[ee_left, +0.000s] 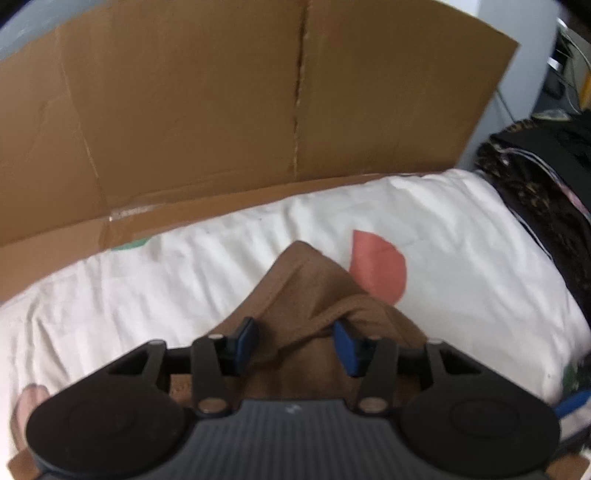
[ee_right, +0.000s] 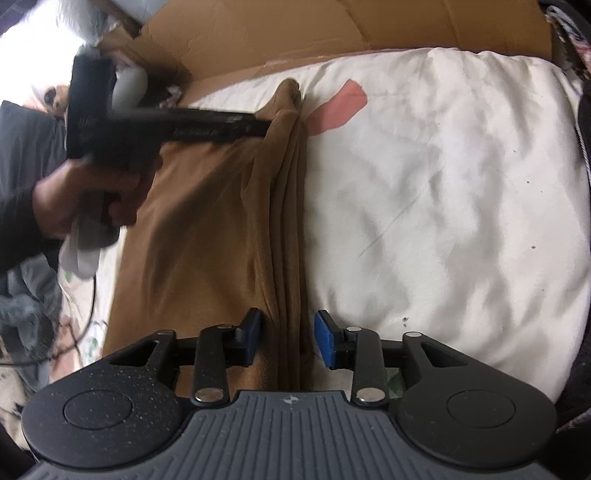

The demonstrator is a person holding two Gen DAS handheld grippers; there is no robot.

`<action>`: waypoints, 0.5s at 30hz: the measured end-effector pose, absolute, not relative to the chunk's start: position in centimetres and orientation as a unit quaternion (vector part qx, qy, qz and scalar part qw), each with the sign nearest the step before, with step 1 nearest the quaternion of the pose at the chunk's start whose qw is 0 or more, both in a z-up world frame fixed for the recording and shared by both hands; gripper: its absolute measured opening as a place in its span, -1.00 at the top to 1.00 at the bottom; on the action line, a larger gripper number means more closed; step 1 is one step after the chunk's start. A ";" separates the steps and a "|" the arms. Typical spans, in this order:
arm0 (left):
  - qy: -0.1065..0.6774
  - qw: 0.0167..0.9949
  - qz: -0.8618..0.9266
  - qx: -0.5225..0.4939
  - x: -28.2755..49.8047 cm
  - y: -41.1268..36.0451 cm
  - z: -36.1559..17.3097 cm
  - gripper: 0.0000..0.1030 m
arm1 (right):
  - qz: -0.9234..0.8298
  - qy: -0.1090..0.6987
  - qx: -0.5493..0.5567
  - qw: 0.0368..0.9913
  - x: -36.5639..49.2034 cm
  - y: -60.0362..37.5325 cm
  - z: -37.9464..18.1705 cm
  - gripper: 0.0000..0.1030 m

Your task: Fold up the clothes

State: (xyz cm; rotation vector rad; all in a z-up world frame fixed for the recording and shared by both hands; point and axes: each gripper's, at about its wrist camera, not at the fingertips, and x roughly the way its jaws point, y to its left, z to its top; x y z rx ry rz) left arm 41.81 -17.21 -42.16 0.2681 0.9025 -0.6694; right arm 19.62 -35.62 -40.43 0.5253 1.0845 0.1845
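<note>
A brown garment (ee_left: 303, 288) lies folded lengthwise on a white sheet (ee_left: 147, 288). In the left wrist view its far end rises in a bunched peak, and my left gripper (ee_left: 295, 343) stands open around it; a fold lies against the right pad, not pinched. In the right wrist view the brown garment (ee_right: 207, 221) runs away from me as a long strip with a stacked edge on its right. My right gripper (ee_right: 289, 338) is open astride that edge, with gaps beside both pads. The left gripper (ee_right: 266, 125), held by a hand (ee_right: 74, 199), meets the garment's far end.
A cardboard sheet (ee_left: 221, 92) stands behind the bed and also shows in the right wrist view as cardboard (ee_right: 295, 29). A dark patterned pile of clothes (ee_left: 546, 177) sits at the right. The sheet (ee_right: 443, 184) has a pink print (ee_right: 340, 107). Grey cloth (ee_right: 26, 295) lies at the left.
</note>
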 end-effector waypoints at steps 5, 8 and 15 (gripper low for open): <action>0.422 0.839 -0.318 0.130 42.1 -16.8 -41.0 -0.01 | 0.095 0.519 0.245 0.813 19.2 -36.1 -40.5 0.26; 0.415 0.844 -0.313 0.131 42.4 -15.6 -39.7 0.03 | 0.098 0.523 0.251 0.809 18.8 -36.5 -40.4 0.26; 0.420 0.845 -0.302 0.134 42.8 -11.5 -37.9 0.05 | 0.102 0.516 0.267 0.808 18.6 -37.2 -39.5 0.25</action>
